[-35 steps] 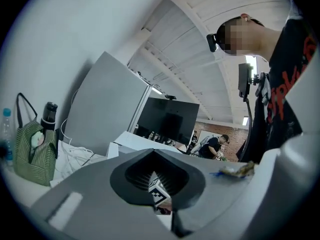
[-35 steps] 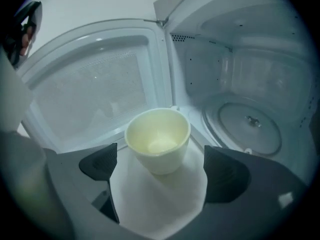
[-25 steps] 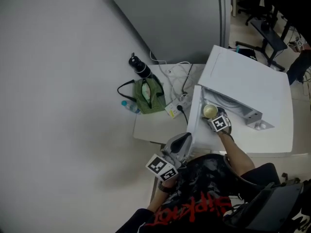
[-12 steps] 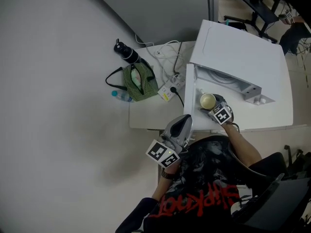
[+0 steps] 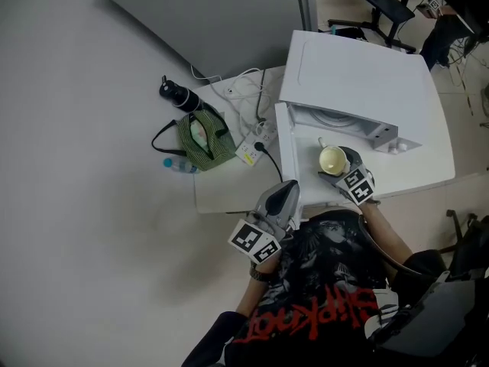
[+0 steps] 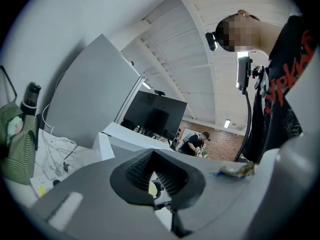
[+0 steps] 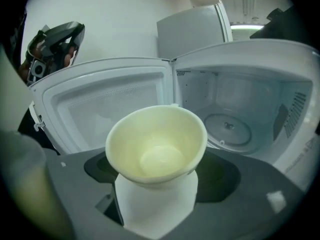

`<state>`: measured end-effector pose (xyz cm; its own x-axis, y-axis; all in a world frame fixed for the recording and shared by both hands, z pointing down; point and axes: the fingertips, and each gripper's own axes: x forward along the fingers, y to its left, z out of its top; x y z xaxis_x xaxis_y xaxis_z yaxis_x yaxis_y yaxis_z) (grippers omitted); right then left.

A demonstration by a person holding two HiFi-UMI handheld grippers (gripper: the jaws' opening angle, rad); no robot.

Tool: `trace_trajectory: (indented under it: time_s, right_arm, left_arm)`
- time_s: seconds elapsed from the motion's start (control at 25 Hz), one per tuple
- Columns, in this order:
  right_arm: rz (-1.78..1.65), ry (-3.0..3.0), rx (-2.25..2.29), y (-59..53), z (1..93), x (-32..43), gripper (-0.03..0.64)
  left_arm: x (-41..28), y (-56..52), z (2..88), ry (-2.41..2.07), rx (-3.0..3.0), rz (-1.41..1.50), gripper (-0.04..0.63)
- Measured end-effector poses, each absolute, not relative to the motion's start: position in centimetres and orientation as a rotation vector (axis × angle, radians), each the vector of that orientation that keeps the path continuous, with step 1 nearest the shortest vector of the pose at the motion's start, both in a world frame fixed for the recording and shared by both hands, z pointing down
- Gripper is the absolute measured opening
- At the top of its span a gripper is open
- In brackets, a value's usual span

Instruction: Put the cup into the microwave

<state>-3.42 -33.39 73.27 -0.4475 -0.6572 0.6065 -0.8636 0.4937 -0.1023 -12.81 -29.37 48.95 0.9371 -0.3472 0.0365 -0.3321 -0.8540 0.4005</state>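
The right gripper (image 5: 342, 168) reaches forward from a bare forearm (image 5: 384, 234) and tilts downward in front of the microwave (image 5: 359, 75). Its jaws stand wide and clamp the cup (image 7: 156, 145) by its lower body, one dark pad on each side. The cup is pale yellow, smooth and glossy, with a narrow base flaring to a round rim, and it looks empty. It hangs upright just outside the oven's mouth, above the white table (image 5: 229, 193) edge and not inside the cavity. The microwave is a boxy white unit with its door (image 7: 102, 104) swung fully open to the left. The inside shows matte pale walls, a vent grille on the right and a round glass turntable (image 7: 229, 129) on the floor. The left gripper (image 5: 286, 194) is held about level near the person's chest, by the edge of the open door. Its ribbed black pads are drawn together to a thin slit with nothing between them. On the table to the left lie a green striped fabric bag (image 5: 200, 140), a black bottle (image 5: 177, 96), a white power strip (image 5: 248, 152) and loose white cables (image 5: 246, 102).
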Motion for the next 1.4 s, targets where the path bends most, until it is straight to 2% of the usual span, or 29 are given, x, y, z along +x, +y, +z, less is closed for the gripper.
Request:
trace_trajectory:
  time_s: [0.6,1.0,1.4]
  right_arm:
    - [0.506,-2.243,1.333,-36.5,69.5,-0.3,0.439]
    - [0.592,-2.21,1.391,-40.9,72.3,1.7,0.439]
    - [0.642,-2.051,1.675,-45.9,75.5,5.5,0.433]
  left_arm:
    - [-9.7,-26.5,49.2,-0.346,2.848,0.068,0.002]
    - [-9.4,-26.3,49.9,-0.419,2.896,0.127,0.002]
    - [-8.8,-25.9,50.1,-0.465,2.951,0.163,0.002]
